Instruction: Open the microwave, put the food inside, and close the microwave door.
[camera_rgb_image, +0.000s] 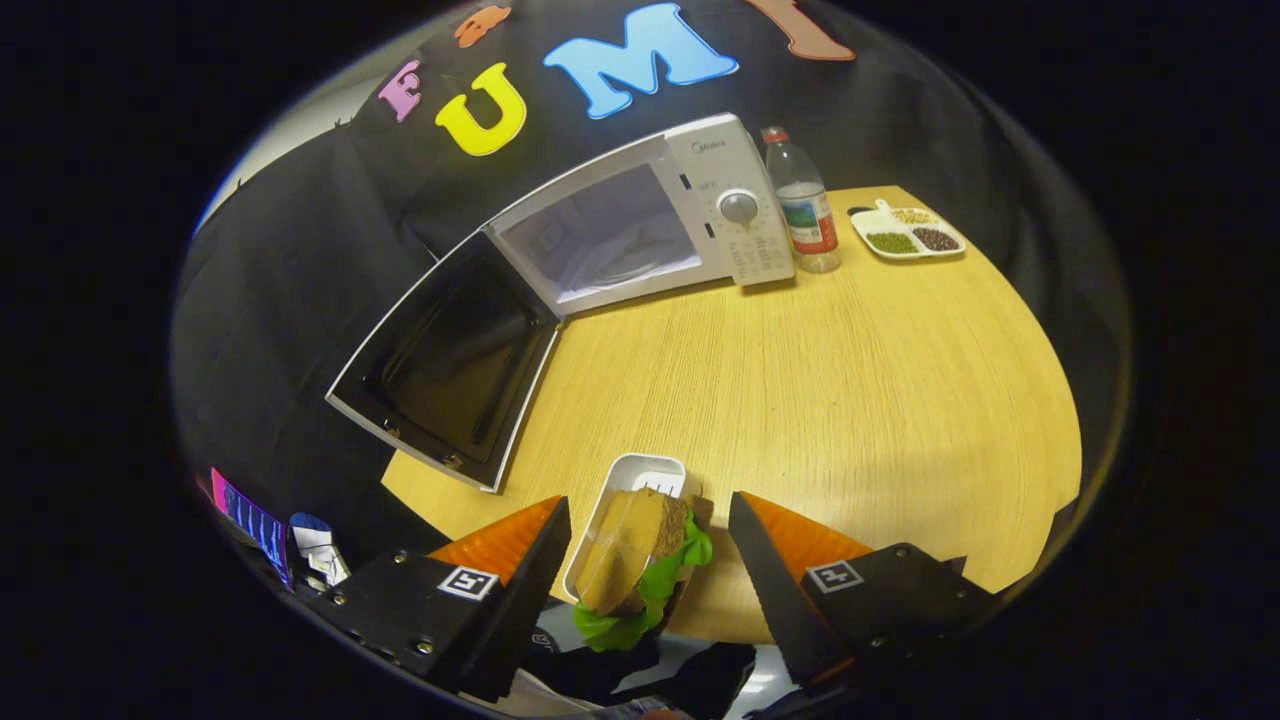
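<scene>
A: Between your gripper (648, 560) fingers, what do you have?

B: You have a white rectangular plastic tray (634, 478) lying on the round pale wooden table (850, 380), at its near edge. On it sits a sandwich of brown bread with green lettuce leaves (640, 565). Your fingers stand wide, one on each side of the tray, and neither presses on it. You can see a gap on the right; on the left the finger (535, 565) is just beside the tray's rim, and I cannot tell whether it touches.

A: Where is the oven from there?

B: Look toward 12 o'clock, beyond the fingers: you'll find the white box-shaped microwave with a round grey dial (640, 215) at the far side of the table. Its white-framed door with the dark inner panel (450, 365) hangs open toward 10 o'clock from the tray, past the table's edge. The cavity shows pale, with a turntable inside.

A: Anything near it?

B: At 1 o'clock, just beside the microwave's control panel, you have a clear plastic bottle with a red cap and a label (803, 205). Farther toward 2 o'clock lies a white divided dish of green, dark and pale beans (908, 236).
</scene>
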